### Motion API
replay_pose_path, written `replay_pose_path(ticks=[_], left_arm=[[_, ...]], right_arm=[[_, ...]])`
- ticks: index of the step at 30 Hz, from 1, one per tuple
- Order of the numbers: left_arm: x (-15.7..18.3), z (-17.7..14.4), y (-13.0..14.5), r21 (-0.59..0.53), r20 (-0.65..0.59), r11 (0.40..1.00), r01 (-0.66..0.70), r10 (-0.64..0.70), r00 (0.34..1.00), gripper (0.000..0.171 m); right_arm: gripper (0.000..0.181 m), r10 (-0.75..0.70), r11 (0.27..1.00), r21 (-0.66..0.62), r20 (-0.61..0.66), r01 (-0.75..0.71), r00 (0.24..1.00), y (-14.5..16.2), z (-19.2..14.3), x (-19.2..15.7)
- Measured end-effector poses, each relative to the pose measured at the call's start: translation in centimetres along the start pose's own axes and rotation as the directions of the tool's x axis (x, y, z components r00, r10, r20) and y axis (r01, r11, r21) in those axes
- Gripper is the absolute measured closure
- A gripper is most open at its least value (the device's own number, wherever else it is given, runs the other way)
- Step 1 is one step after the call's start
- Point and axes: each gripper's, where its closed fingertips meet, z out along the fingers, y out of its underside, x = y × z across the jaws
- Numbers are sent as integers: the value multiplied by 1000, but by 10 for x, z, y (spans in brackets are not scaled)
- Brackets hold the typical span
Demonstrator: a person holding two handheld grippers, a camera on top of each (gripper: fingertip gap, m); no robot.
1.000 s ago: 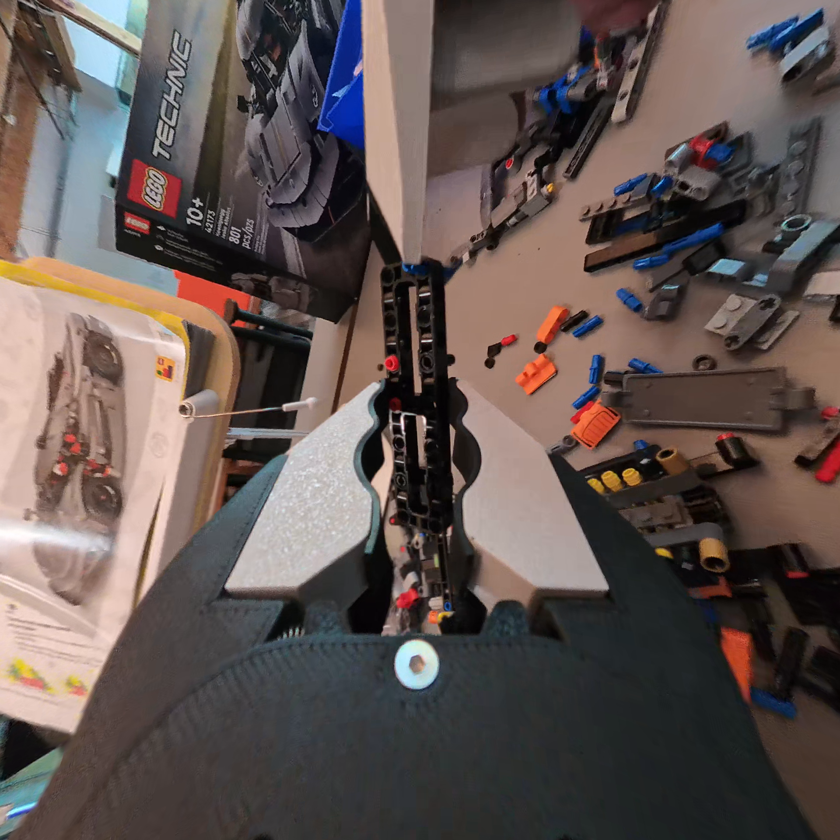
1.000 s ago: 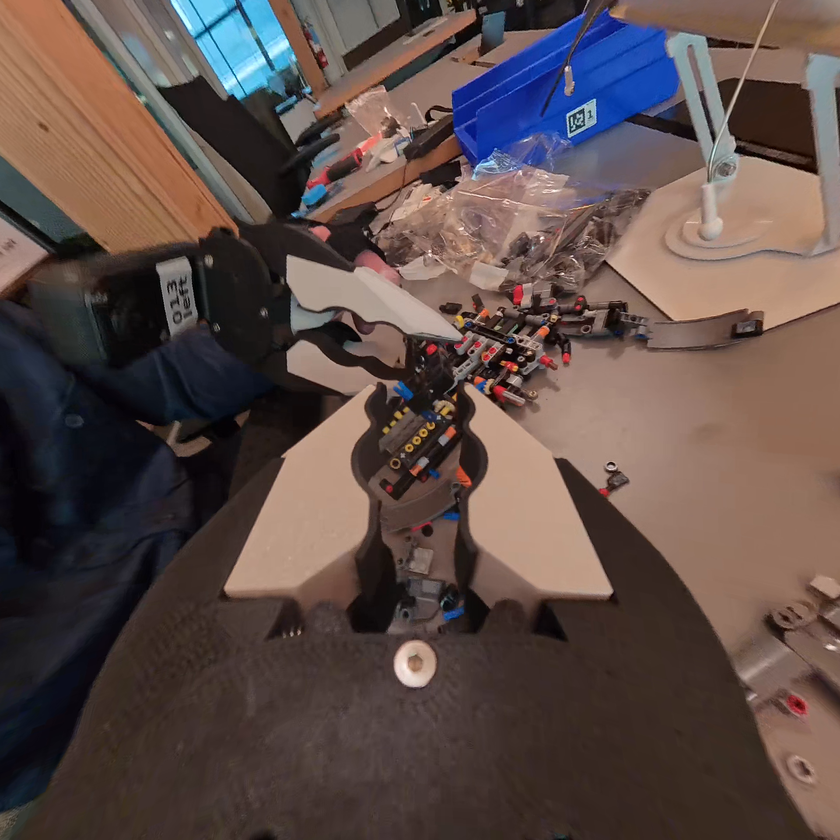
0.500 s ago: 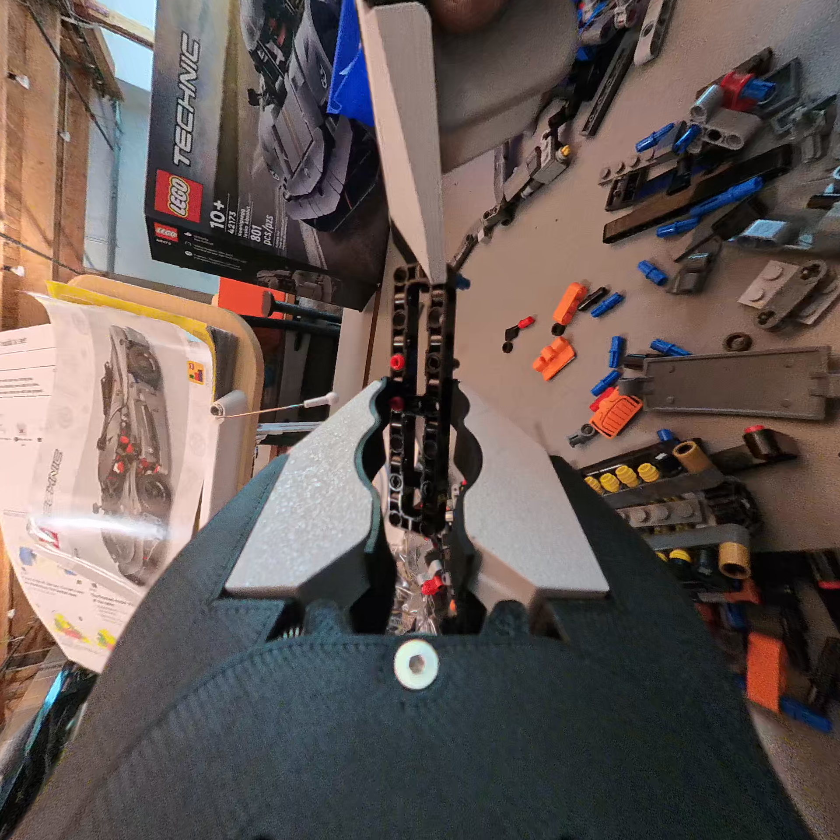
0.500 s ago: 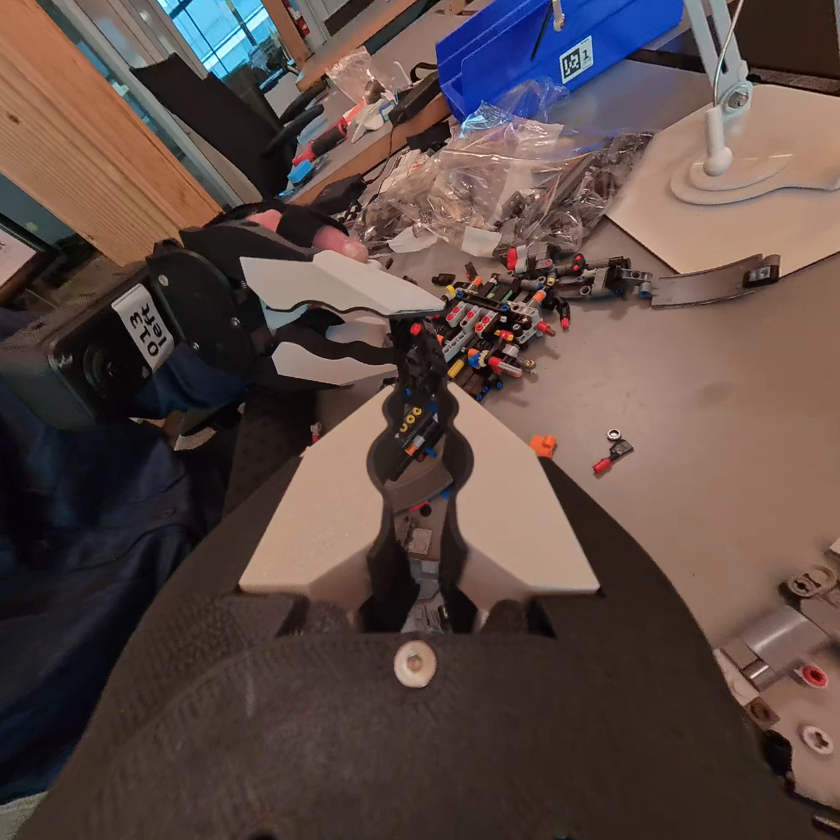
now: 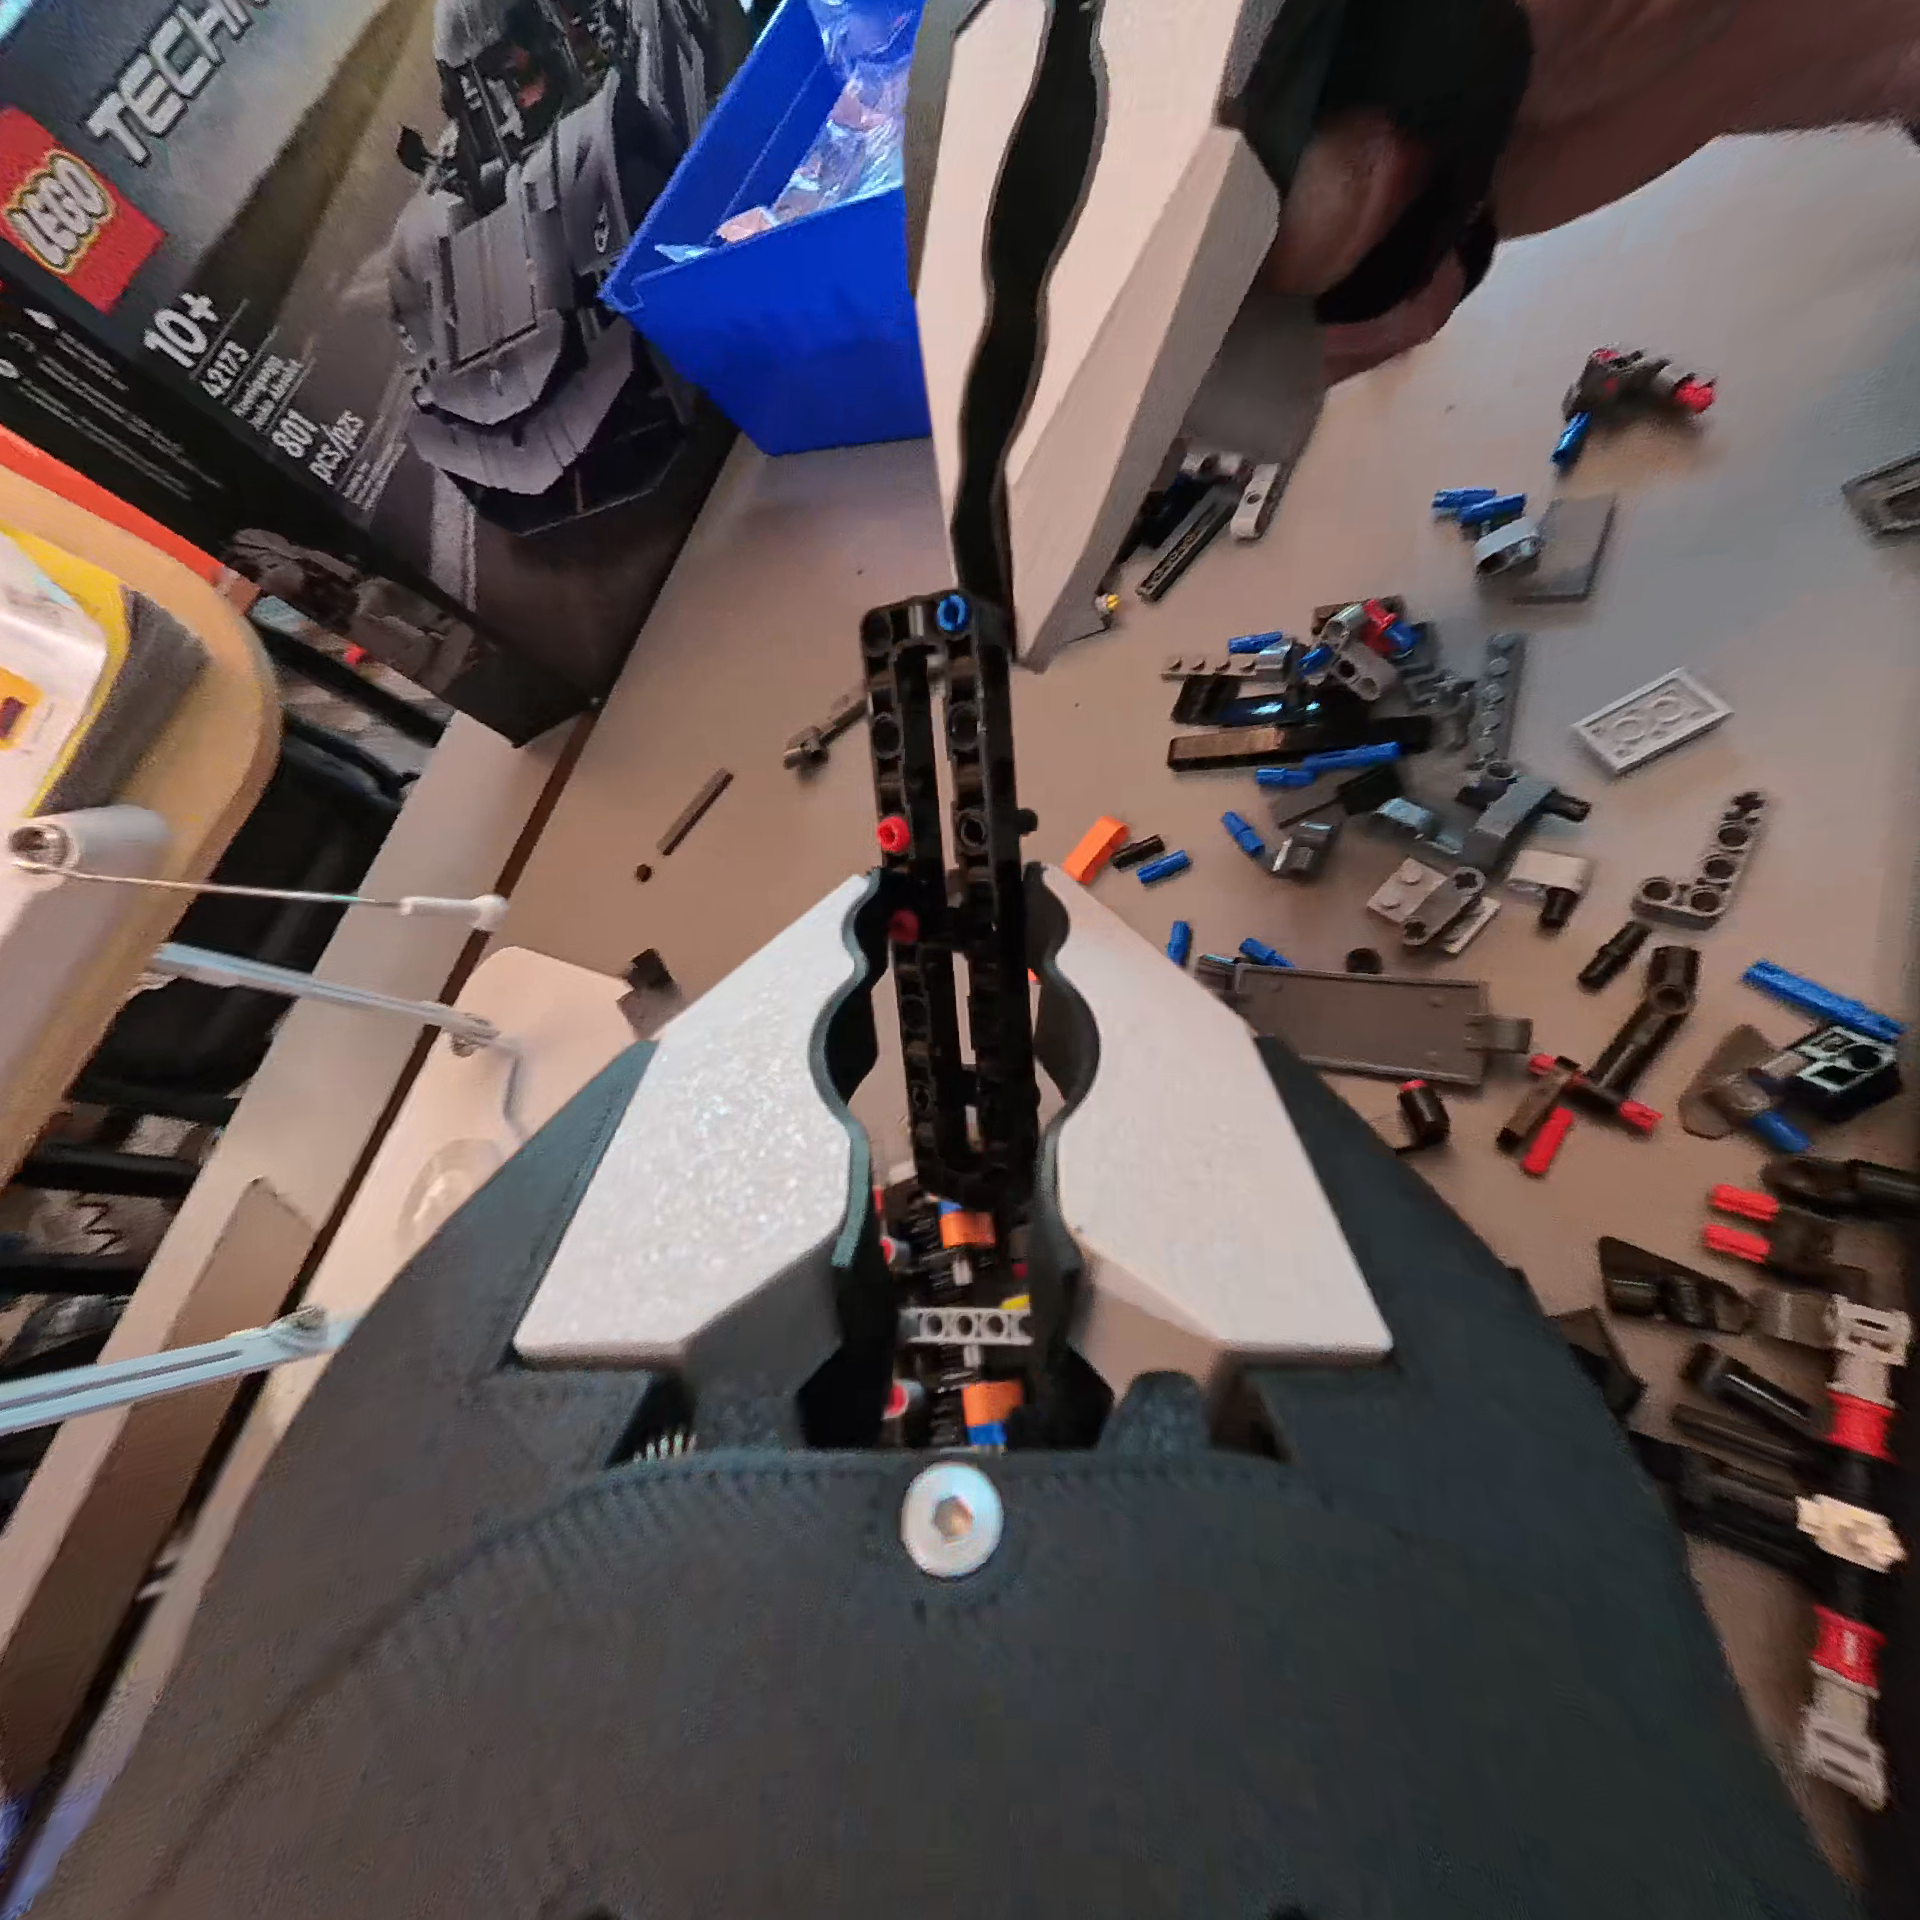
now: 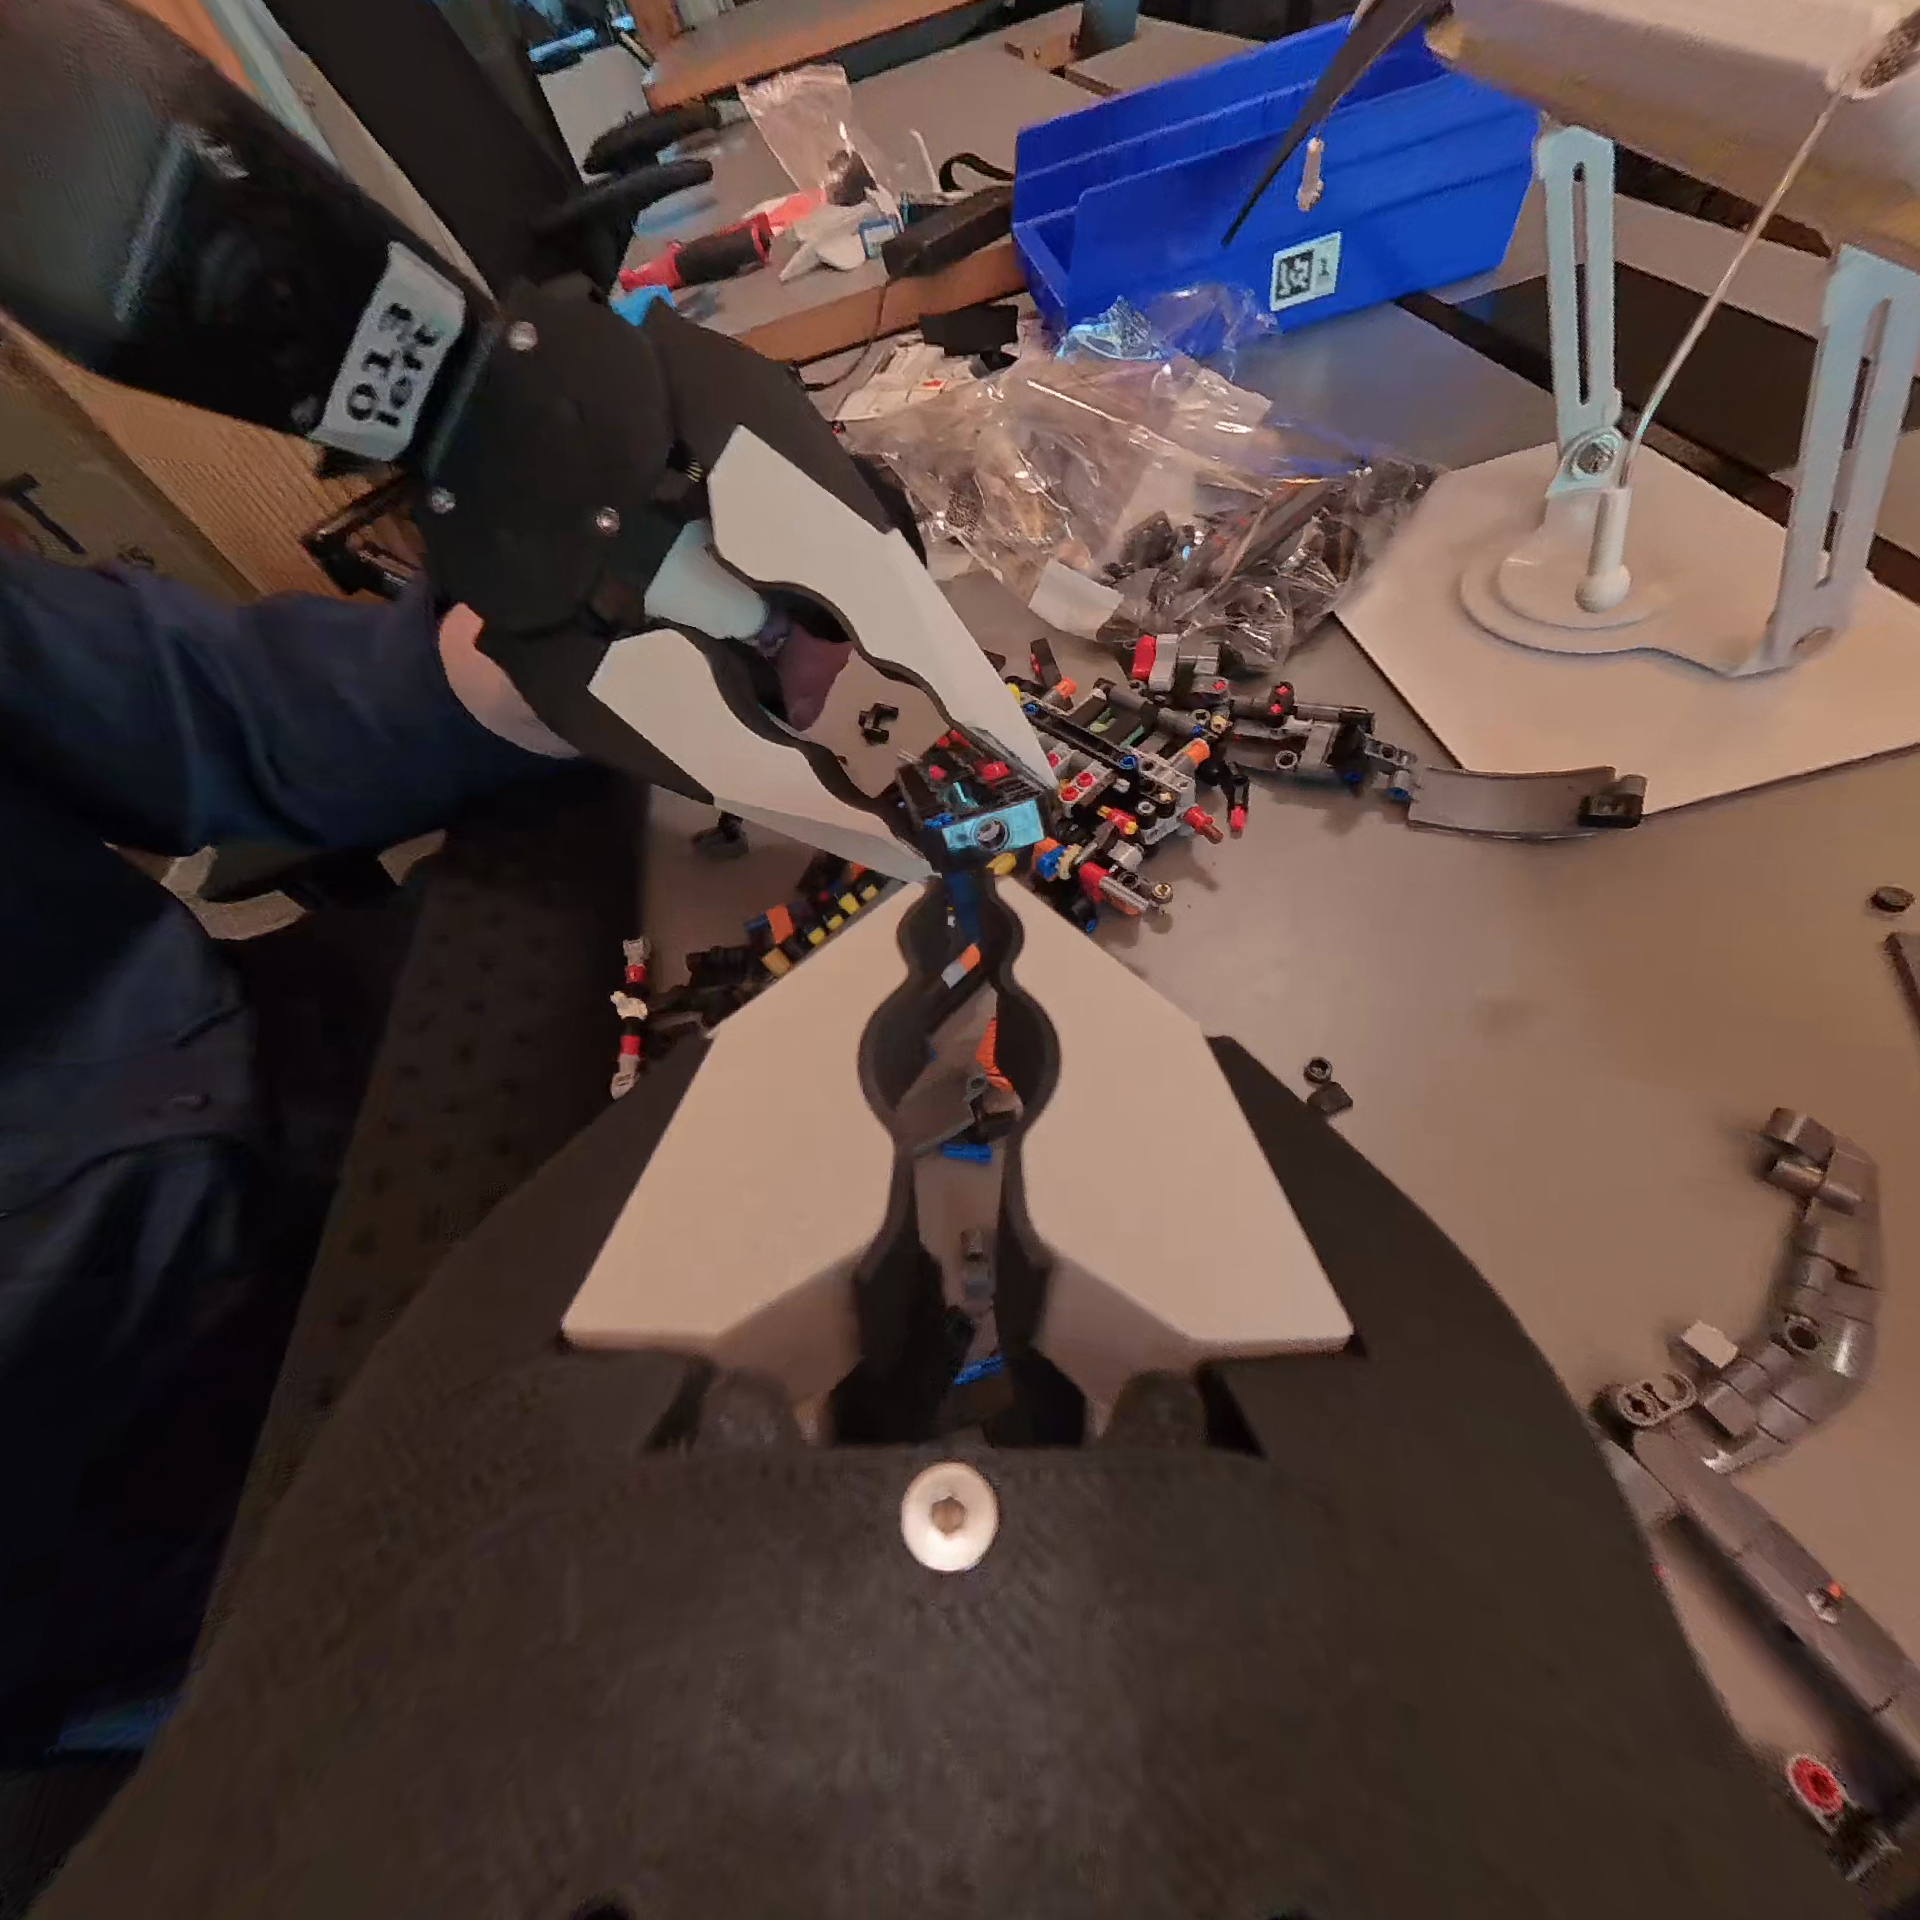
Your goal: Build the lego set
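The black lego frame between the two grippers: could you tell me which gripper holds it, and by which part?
The left gripper clamps the black lego frame at its lower half; the right gripper pinches its far end.

loose parts (image 5: 1382, 748) crowd right; bare tabletop (image 6: 1507, 997) passable; bin (image 5: 790, 301) blocks far edge

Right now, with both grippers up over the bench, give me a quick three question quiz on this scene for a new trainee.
1. True or false: the left gripper is shut on the long black frame.
2. Multiple choice: where do the right gripper's tips meet that frame? A) at the far end, by the blue pin; B) at the middle; C) nowhere.
3. Fill the gap: behind the clear bags of parts stands a ____ bin.

Key: 1 true; 2 A; 3 blue.
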Motion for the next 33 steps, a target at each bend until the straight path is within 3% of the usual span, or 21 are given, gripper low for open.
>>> replay_pose_path(ticks=[6, 8, 12, 15, 29, 31, 32, 33], left_arm=[[11, -4, -11, 77, -163, 989, 127, -113, 980, 126], [16, -3, -11, 80, -185, 990, 115, -99, 978, 132], [39, 3, -3, 18, -286, 995, 99, -90, 954, 146], [35, -3, -8, 54, -281, 994, 99, -80, 957, 149], [19, -29, -42, 211, -303, 929, 303, -233, 924, 151], [-10, -65, -66, 373, -406, 785, 494, -341, 848, 152], [-21, -70, -60, 377, -339, 812, 446, -328, 882, 152], [-20, -64, -49, 341, -287, 860, 379, -289, 913, 151]], right_arm=[[180, -159, 985, -80, -38, 155, 987, 4, 2, -10], [180, -244, 959, -161, -59, 232, 968, 13, 8, -11], [180, -383, 909, -183, -22, 373, 923, 13, 15, -30], [180, -427, 887, -209, -33, 412, 904, 14, 15, -33], [180, -308, 951, -13, 7, 308, 951, -12, 4, -45], [180, -326, 939, -140, -75, 314, 942, 7, 1, -23], [180, -321, 937, -171, -81, 304, 944, 17, 1, -17], [180, -295, 949, -126, -38, 288, 955, 13, 2, -26]])
